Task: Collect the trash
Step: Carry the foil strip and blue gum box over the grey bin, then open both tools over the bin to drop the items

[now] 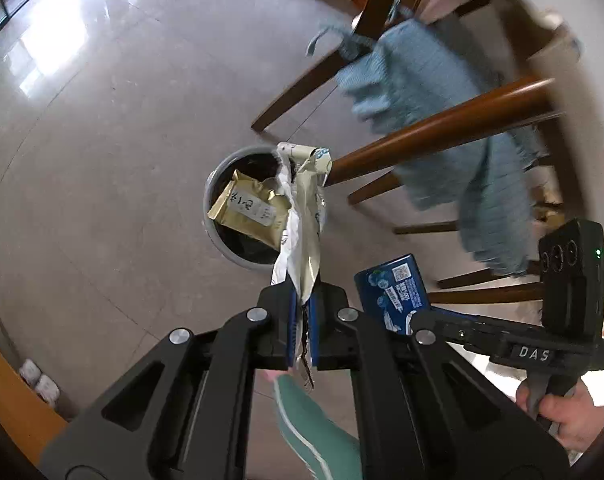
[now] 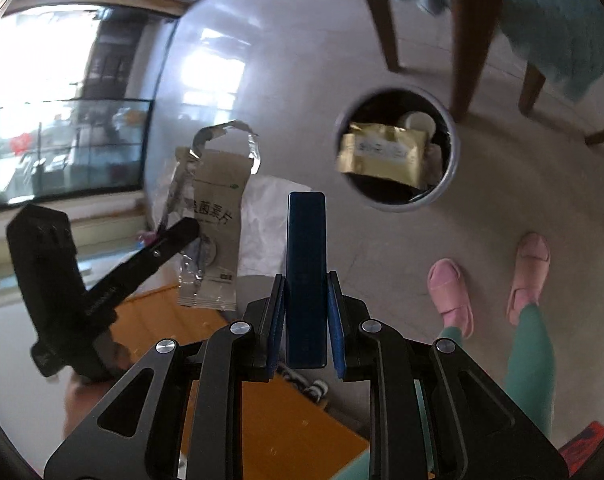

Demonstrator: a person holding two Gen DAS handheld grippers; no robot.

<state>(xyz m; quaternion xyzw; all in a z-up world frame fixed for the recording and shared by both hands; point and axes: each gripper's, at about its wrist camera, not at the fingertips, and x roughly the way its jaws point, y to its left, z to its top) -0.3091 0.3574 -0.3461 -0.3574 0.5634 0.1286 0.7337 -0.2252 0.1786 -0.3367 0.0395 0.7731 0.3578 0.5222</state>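
Observation:
My left gripper (image 1: pixel 304 300) is shut on a torn silver-and-beige foil wrapper (image 1: pixel 302 216) and holds it in the air above the floor, over the edge of the round grey trash bin (image 1: pixel 214 184). The bin holds a gold packet (image 1: pixel 248 210). My right gripper (image 2: pixel 306 300) is shut on a dark blue box (image 2: pixel 306 264), seen edge-on. In the right wrist view the bin (image 2: pixel 452 160) lies ahead to the right with the gold packet (image 2: pixel 382 154) inside. The wrapper (image 2: pixel 216 220) hangs from the left gripper (image 2: pixel 178 236) at left. The blue box (image 1: pixel 394 288) also shows in the left wrist view.
Wooden chair legs (image 1: pixel 442 128) and a blue knitted cloth (image 1: pixel 442 120) stand close beside the bin. A person's pink slippers (image 2: pixel 452 296) and green trouser legs are on the floor at right. An orange wooden surface (image 2: pixel 286 420) lies below the right gripper.

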